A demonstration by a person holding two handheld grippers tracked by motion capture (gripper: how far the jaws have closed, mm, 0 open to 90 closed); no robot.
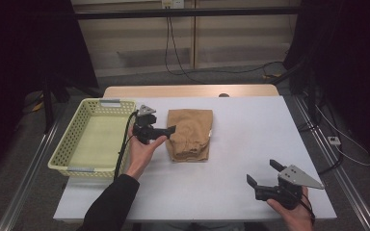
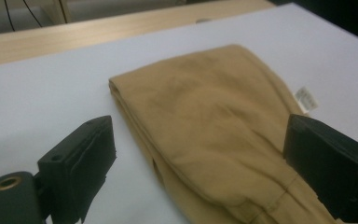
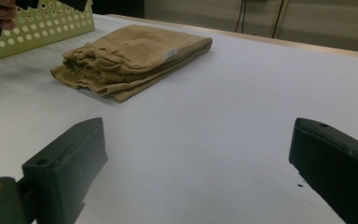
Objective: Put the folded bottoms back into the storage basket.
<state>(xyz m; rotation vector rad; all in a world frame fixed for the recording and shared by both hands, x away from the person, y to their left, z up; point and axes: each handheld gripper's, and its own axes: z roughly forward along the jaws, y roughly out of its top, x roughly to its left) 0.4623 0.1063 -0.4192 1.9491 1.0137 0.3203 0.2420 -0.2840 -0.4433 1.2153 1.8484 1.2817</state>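
The left gripper (image 1: 169,131) hovers spread wide beside the folded cloth (image 1: 190,134); the right gripper (image 1: 261,173) rests wide apart near the table (image 1: 250,125) corner.

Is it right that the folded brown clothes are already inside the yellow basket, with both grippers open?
Not quite. The folded tan garment lies on the white table, beside the yellow basket, not inside it; the high view shows this. The left gripper and right gripper are indeed both open.
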